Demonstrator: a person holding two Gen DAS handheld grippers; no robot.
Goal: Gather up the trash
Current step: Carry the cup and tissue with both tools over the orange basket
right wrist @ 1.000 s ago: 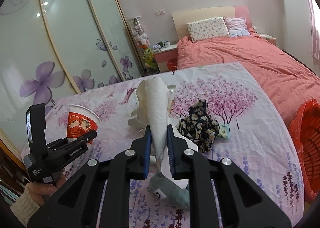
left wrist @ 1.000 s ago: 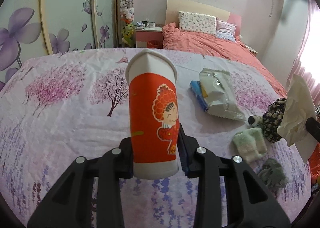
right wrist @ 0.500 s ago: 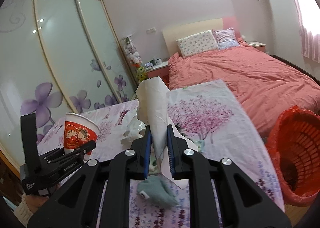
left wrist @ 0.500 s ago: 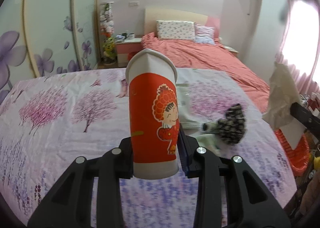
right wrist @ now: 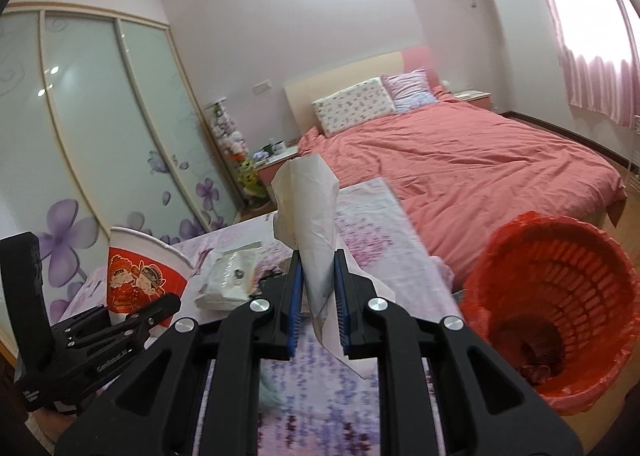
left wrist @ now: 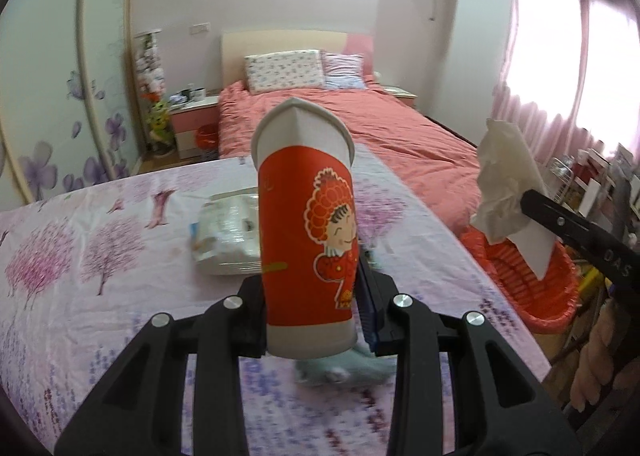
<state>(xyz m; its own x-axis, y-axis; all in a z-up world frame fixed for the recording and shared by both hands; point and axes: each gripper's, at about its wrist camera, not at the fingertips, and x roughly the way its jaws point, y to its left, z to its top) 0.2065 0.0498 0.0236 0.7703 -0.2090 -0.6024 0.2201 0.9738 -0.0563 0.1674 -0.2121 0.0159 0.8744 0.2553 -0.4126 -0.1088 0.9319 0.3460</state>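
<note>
The bench (left wrist: 80, 296), spread with a blossom-print cloth, fills the lower left of both views, and the red basket (right wrist: 560, 296) stands off its far edge at the right of the right wrist view, mouth up and already lined with a red bag. The left claw (left wrist: 316, 320) is clamped on a red paper cup (left wrist: 306, 240), held upright at centre frame; the right claw (right wrist: 316, 288) pinches a crumpled sheet of white paper (right wrist: 310, 216), which in the left wrist view hangs above the basket rim. Good practice, I judge, is to bring each piece fully over the mouth before letting go, paper first since it is nearer. A white plastic packet (left wrist: 228, 232) lies on the cloth beyond the cup.
</note>
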